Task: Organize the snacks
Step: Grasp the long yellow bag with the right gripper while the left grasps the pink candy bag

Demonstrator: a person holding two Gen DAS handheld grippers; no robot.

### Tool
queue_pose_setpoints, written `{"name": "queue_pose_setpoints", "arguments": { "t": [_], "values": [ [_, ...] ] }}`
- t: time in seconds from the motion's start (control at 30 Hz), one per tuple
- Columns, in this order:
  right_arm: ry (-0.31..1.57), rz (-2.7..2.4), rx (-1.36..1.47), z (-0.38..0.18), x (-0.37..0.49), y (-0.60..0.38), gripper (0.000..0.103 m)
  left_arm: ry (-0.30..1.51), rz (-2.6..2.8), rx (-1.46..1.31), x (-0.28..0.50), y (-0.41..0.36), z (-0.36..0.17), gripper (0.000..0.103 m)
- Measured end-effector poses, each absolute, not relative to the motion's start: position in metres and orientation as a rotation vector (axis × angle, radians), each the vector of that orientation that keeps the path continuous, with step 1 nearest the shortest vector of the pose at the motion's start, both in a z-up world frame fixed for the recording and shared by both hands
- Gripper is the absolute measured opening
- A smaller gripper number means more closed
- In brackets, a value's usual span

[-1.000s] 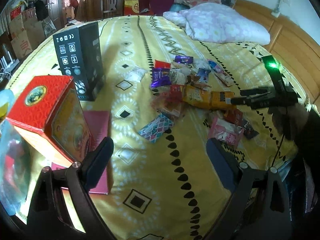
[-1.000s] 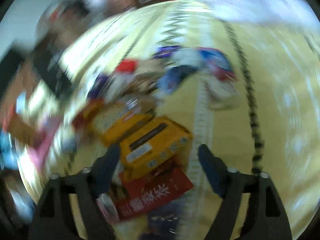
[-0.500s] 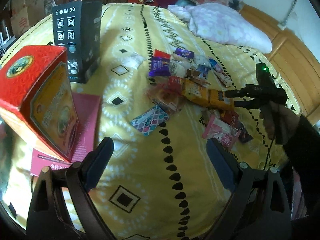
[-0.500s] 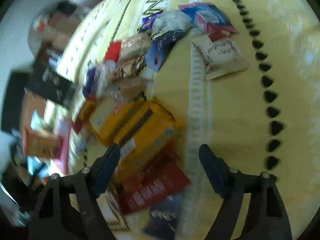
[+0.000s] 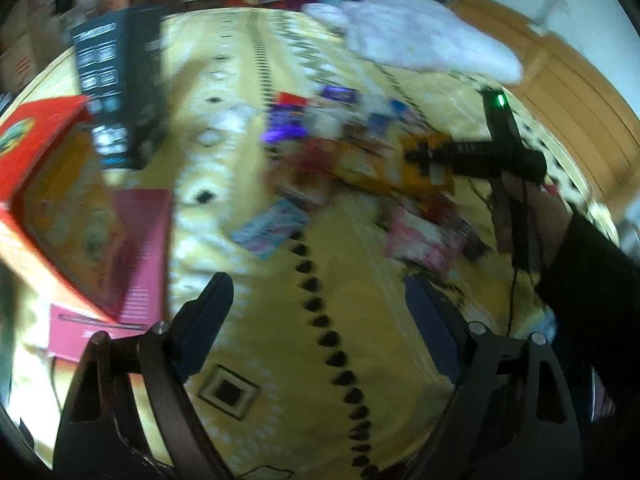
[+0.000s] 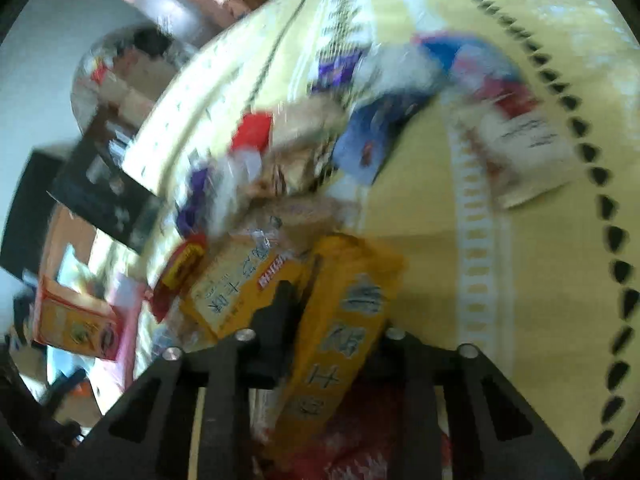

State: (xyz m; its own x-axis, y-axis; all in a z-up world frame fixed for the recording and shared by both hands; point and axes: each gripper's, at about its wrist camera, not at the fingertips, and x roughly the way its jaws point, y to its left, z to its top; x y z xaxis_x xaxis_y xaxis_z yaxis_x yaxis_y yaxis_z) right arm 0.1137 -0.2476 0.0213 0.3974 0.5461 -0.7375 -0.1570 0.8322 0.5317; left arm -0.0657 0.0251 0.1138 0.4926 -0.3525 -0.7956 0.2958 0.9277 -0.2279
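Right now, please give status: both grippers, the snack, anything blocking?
Right gripper shut on yellow snack pack. Left gripper open, empty, above the bedspread. Second yellow pack lies against the held one; snack pile just beyond.

At the bottom of the frame the left gripper stands wide open above the yellow patterned bedspread, with blurred snack packets in the centre.
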Motion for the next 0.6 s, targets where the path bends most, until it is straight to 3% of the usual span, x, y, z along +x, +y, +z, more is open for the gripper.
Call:
{"name": "queue_pose_setpoints", "arguments": {
  "t": [0.3,0.47,0.6],
  "values": [
    [0.88,0.459,0.492,0.088,0.02,-0.308,0.022,1.008,-0.582,0.005,-0.076,-0.041,0.089,0.083],
    [0.857,0.432,0.626,0.083,-0.021,-0.342,0.022,0.994,-0.577,0.034,-0.04,-0.076,0.068,0.085],
    [0.879,0.425,0.682,0.069,-0.033,-0.357,0.022,1.122,-0.572,-0.122,-0.009,-0.092,0.043,0.087]
  ]
}}
